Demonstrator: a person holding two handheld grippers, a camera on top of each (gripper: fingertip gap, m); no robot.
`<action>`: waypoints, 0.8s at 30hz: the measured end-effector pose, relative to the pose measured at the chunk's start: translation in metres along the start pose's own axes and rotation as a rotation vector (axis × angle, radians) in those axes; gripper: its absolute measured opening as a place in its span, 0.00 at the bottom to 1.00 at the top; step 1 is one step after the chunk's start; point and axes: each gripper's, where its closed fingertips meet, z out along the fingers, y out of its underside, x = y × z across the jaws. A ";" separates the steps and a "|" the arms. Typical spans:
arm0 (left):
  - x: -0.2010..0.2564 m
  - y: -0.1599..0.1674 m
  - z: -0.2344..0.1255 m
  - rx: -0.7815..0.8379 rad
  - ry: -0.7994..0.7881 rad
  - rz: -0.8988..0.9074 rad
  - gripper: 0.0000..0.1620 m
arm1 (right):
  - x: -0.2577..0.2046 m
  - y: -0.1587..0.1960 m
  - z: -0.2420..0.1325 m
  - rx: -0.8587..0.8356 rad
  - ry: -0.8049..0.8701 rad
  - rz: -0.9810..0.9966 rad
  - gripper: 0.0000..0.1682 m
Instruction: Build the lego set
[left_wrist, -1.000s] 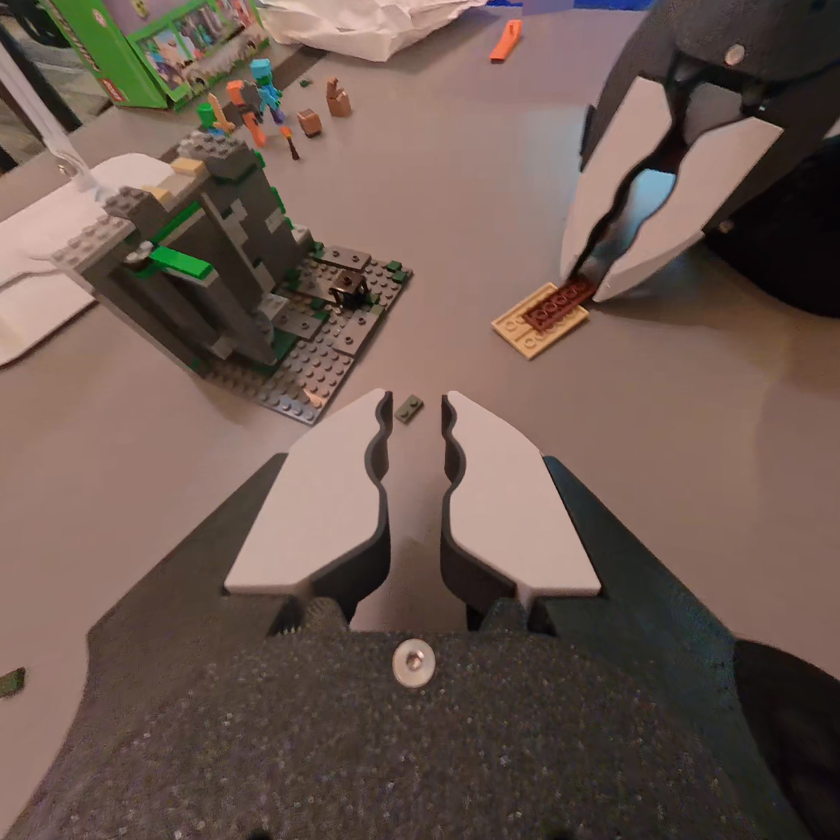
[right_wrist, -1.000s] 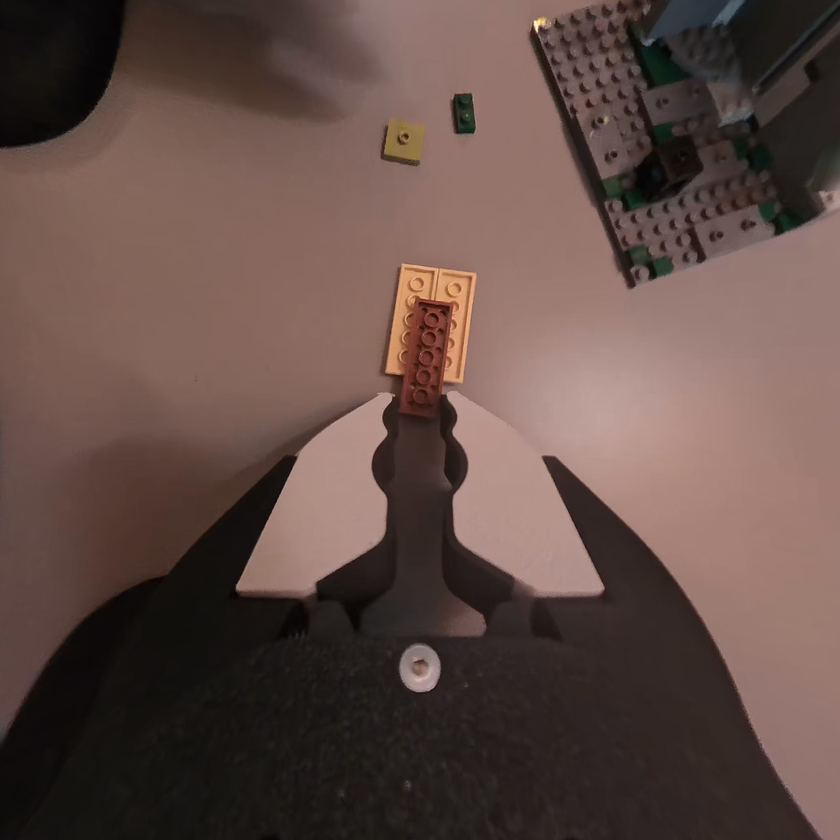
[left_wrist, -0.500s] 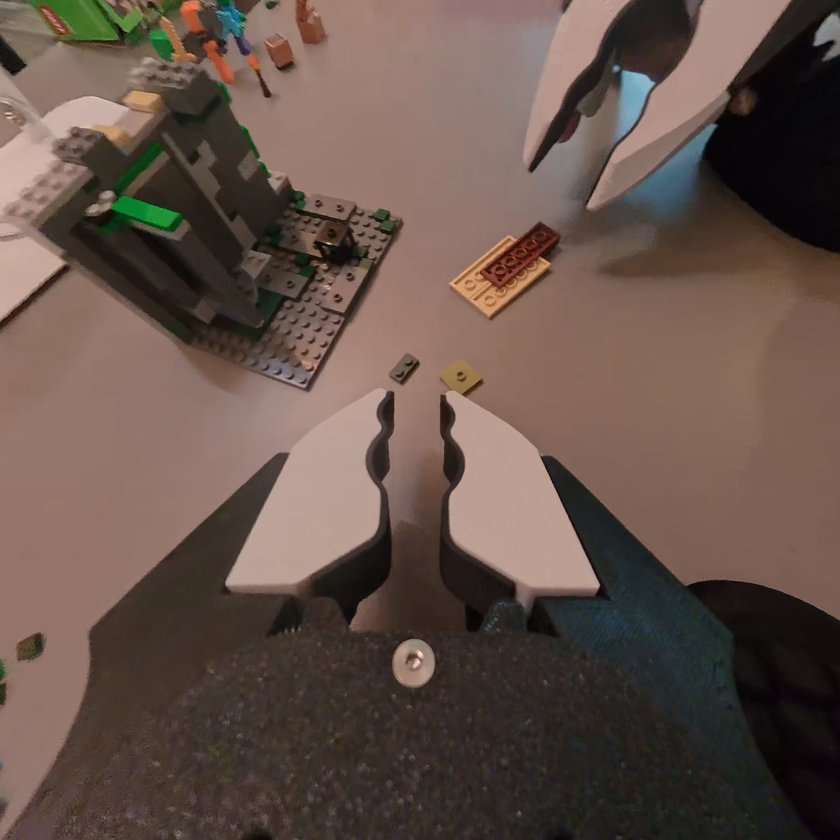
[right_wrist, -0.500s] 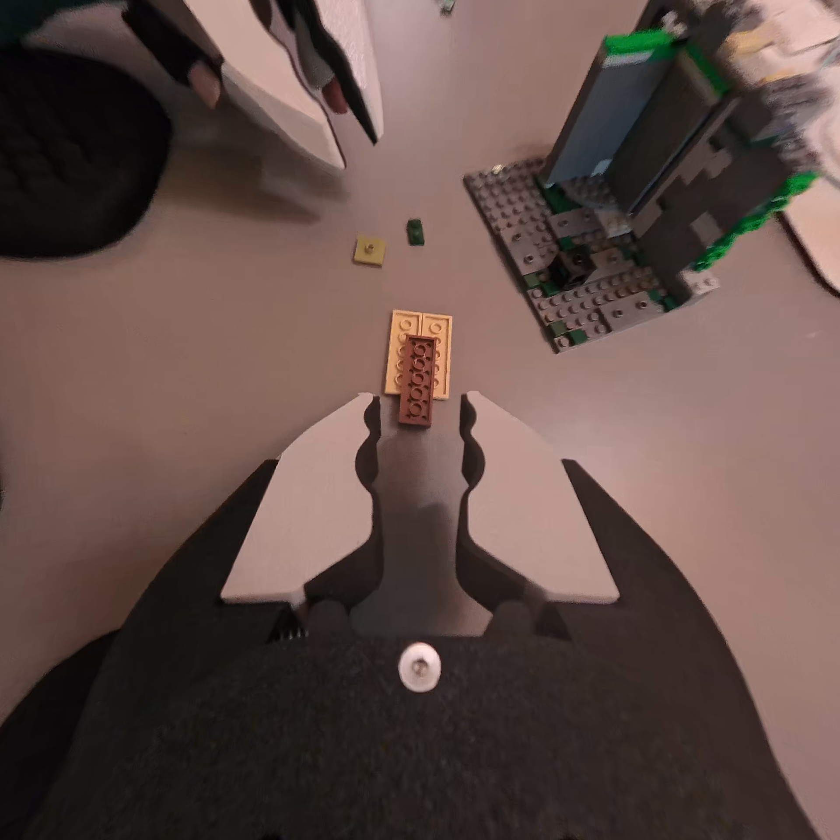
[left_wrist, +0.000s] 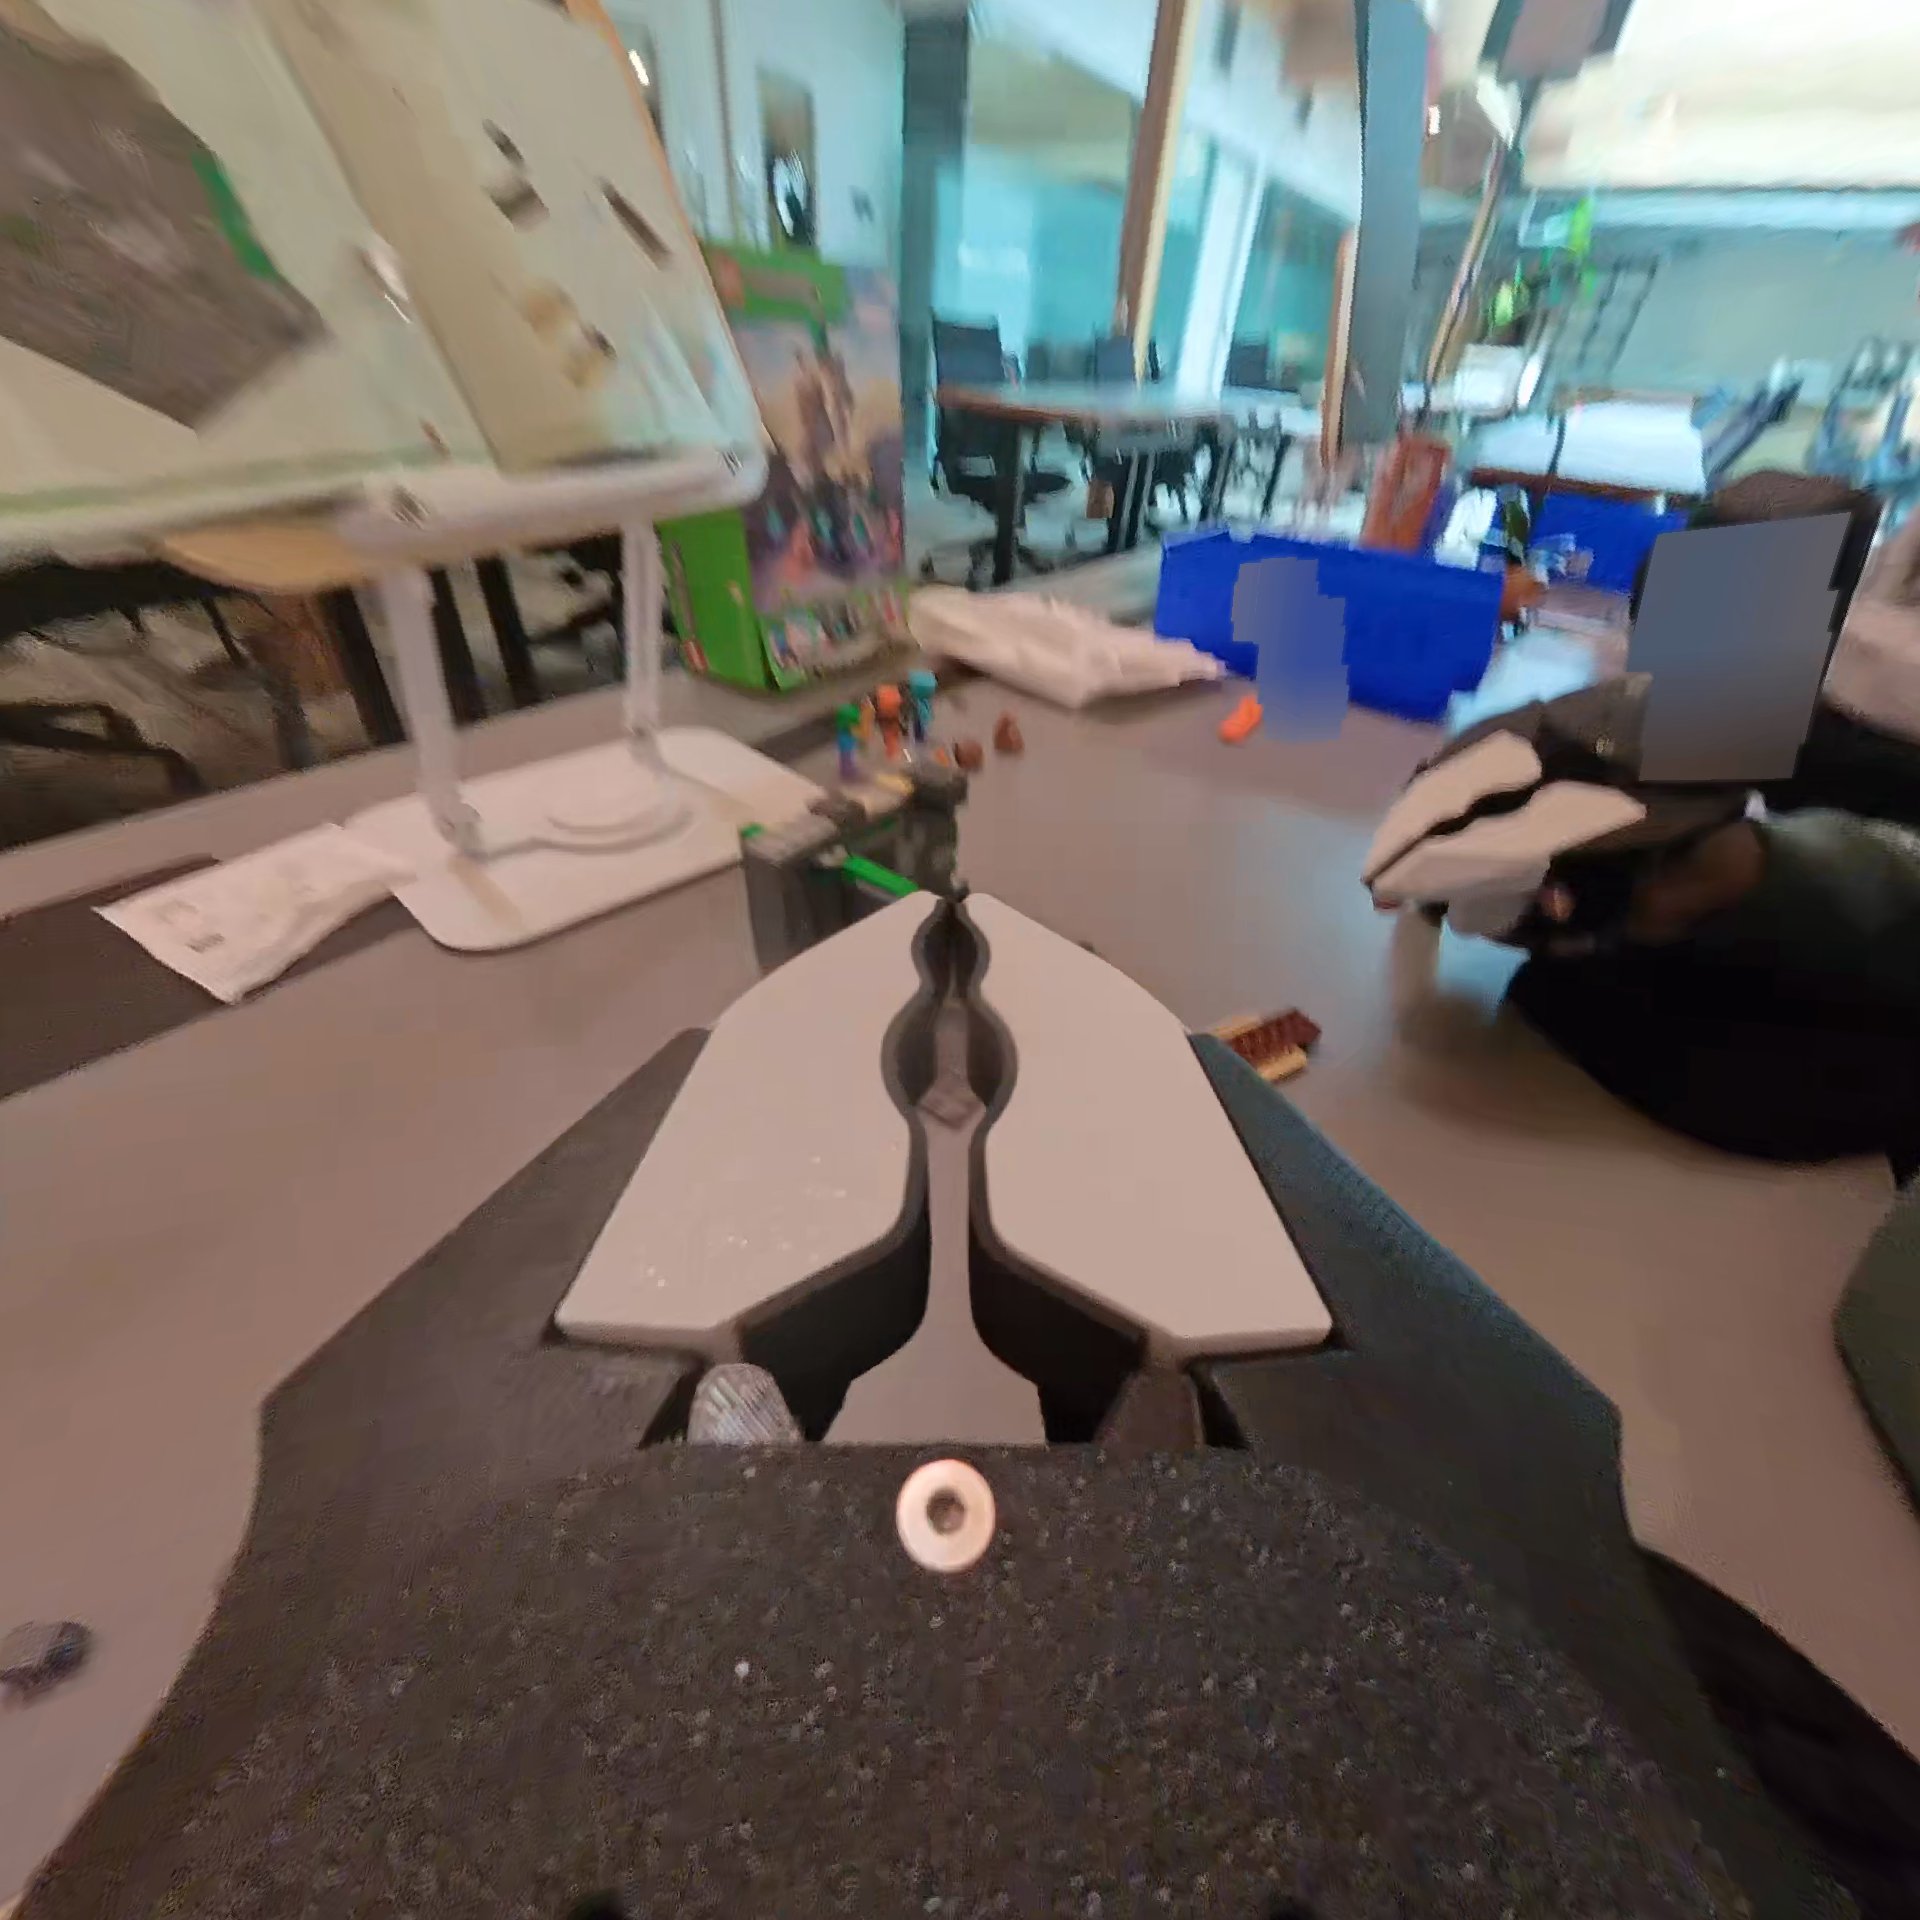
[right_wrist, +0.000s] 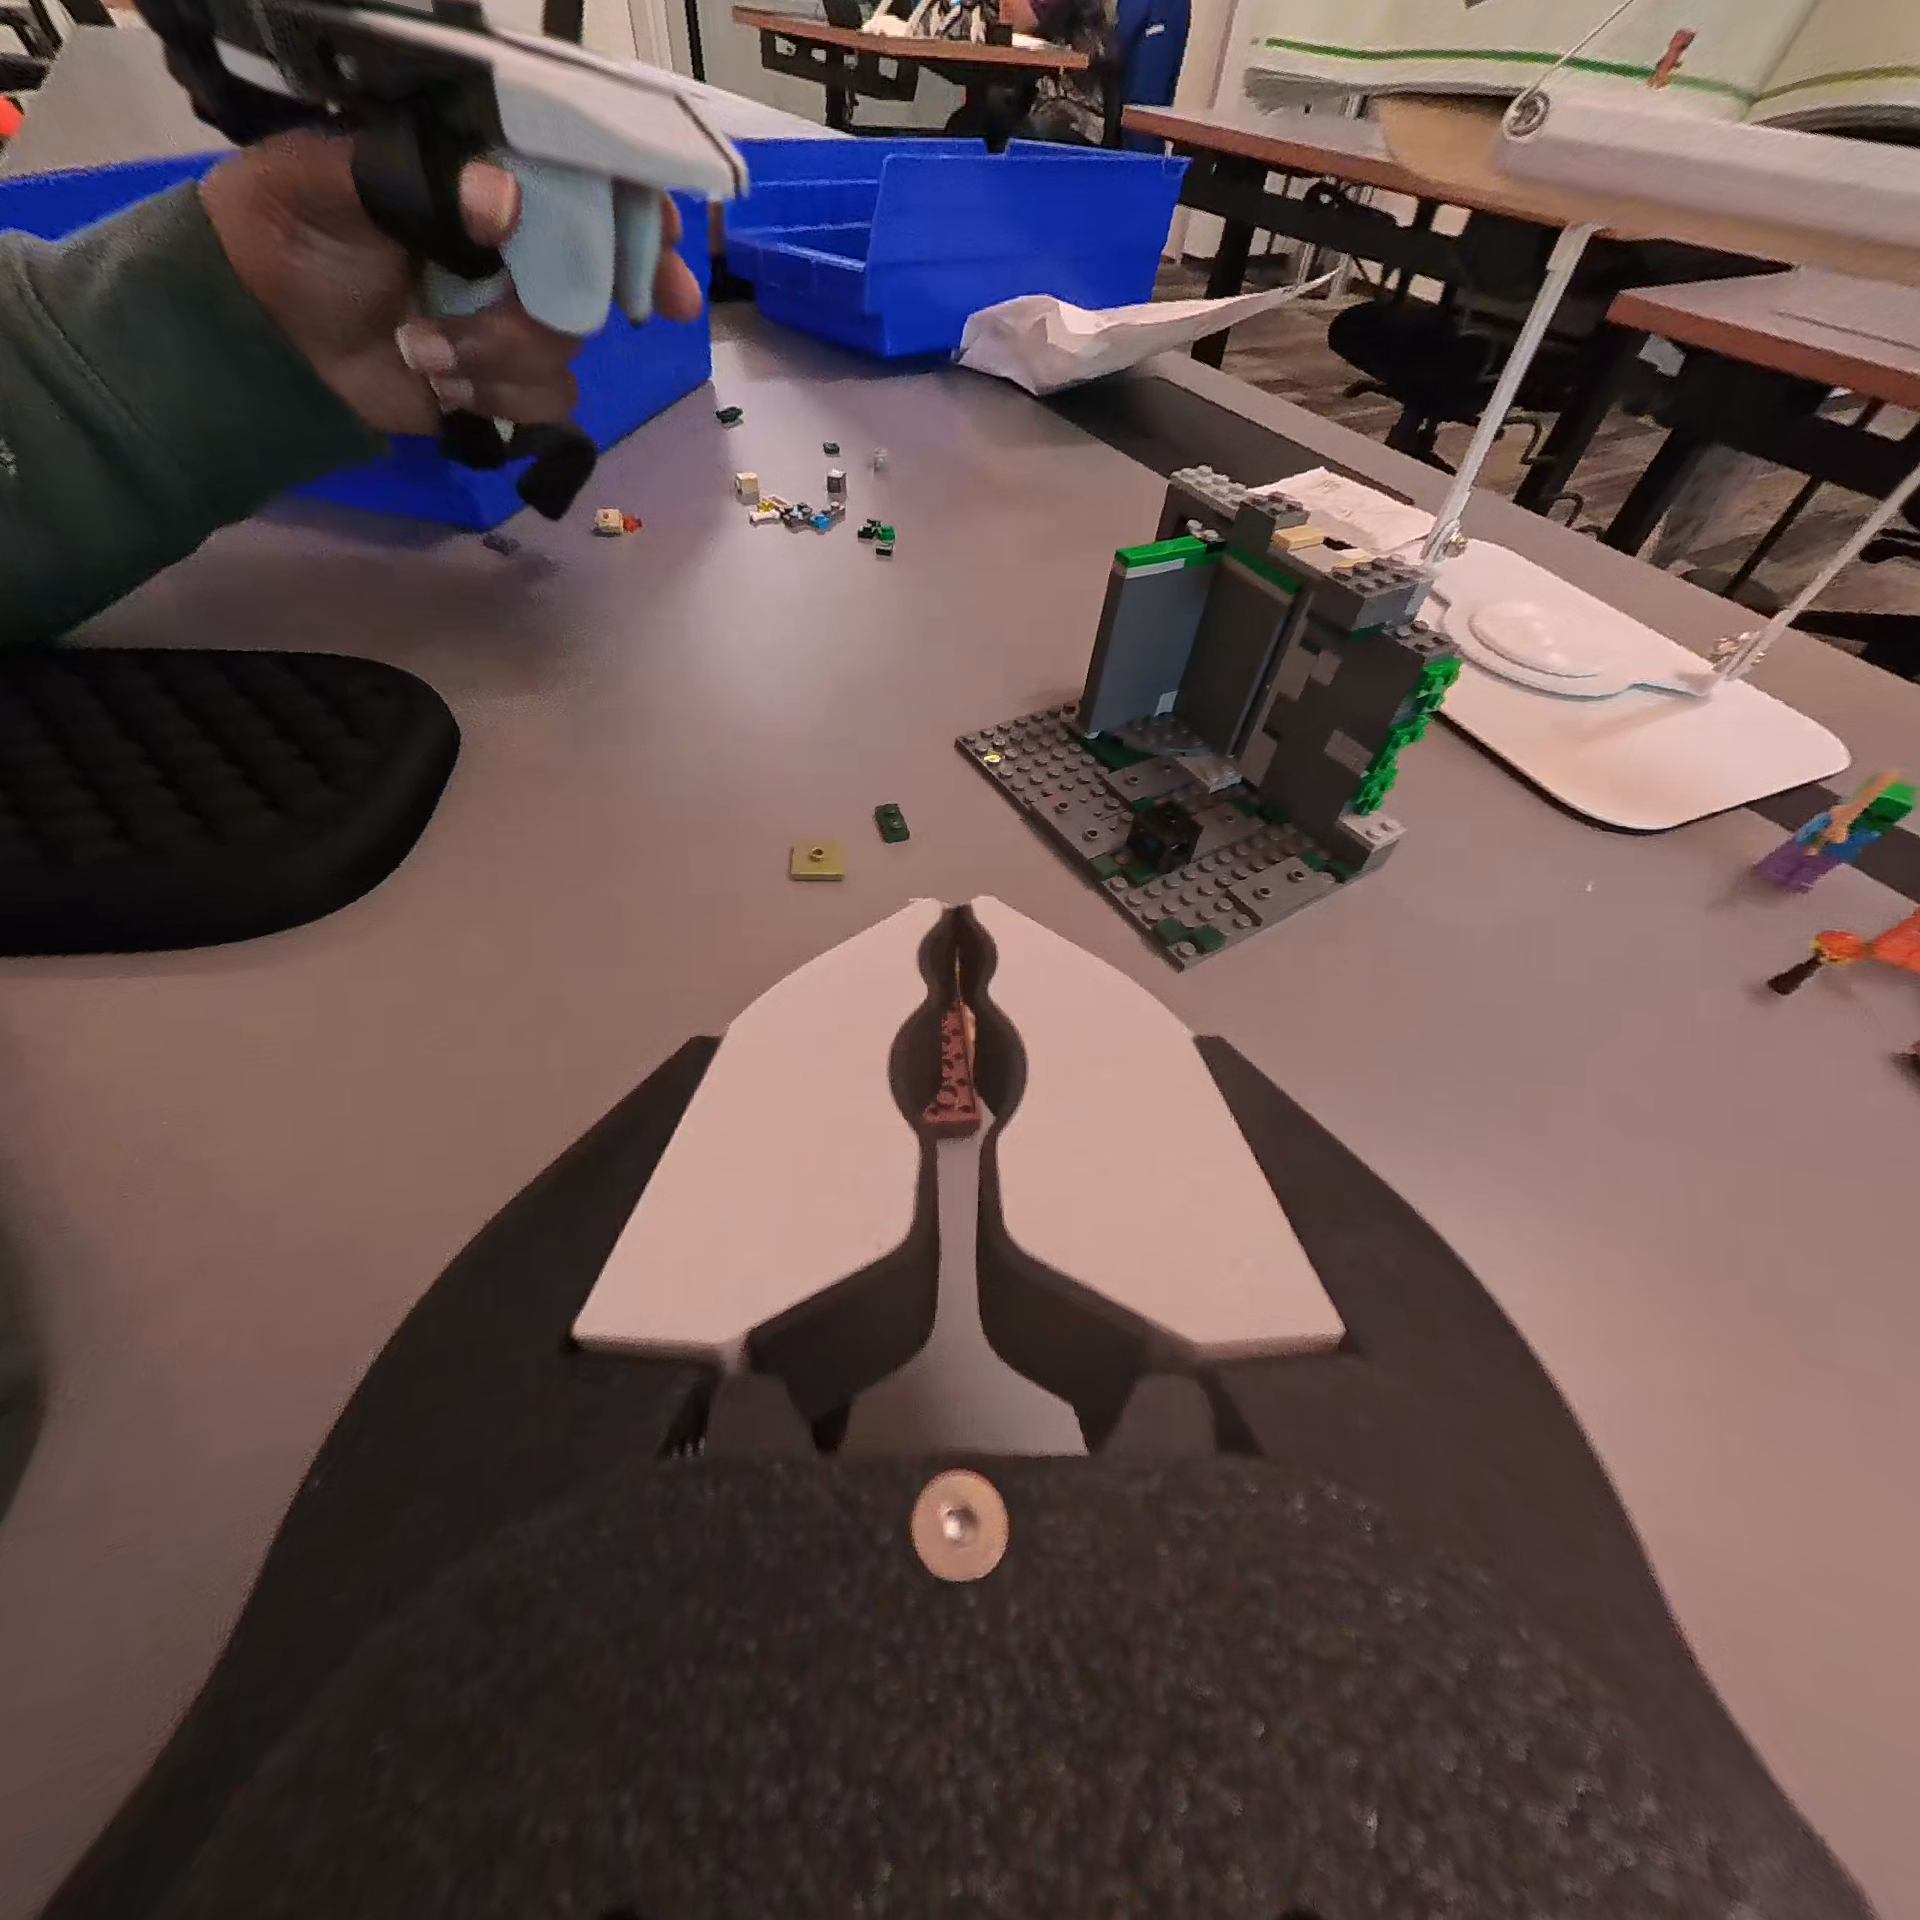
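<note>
The green box (left_wrist: 727, 592) at the back of the grey table (right_wrist: 623, 727) has colour pictures and a small red logo, but the print is too blurry to read. A white paper sheet (left_wrist: 249, 914) with small print lies by the white stand (left_wrist: 582, 831), which holds an open booklet (left_wrist: 364, 260). That print is blurry too.

The left gripper (left_wrist: 948, 912) has its jaws pressed together at the tips, with nothing seen between them. Half a second ago they were spread. A hand (right_wrist: 416, 291) holds it up high over the table, and it was low before.

The right gripper (right_wrist: 958, 914) has its jaws pressed together too, and they were also spread before. It has lifted up off the table. The brown plate (right_wrist: 951, 1070) shows through the gap behind the tips, but it lies on the table below, not in the jaws. It still sits on top of the 2 tan plates (left_wrist: 1262, 1055).

The lego build (right_wrist: 1247, 707) stands on its grey base in the same spot. Near it lie 1 small green plate (right_wrist: 891, 821) and 1 yellow-green tile (right_wrist: 817, 860), as before. 3 little figures (left_wrist: 888, 722) stand in front of the box
</note>
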 end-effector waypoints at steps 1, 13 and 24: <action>-0.004 -0.007 -0.005 0.039 -0.018 -0.004 0.00 | 0.002 -0.001 -0.001 0.008 0.005 0.006 0.00; -0.006 0.003 0.012 0.056 -0.150 -0.073 0.00 | 0.032 0.000 -0.008 0.059 0.142 0.023 0.00; 0.021 0.056 0.069 -0.107 -0.157 -0.016 0.00 | 0.047 0.008 -0.005 0.066 0.157 0.107 0.00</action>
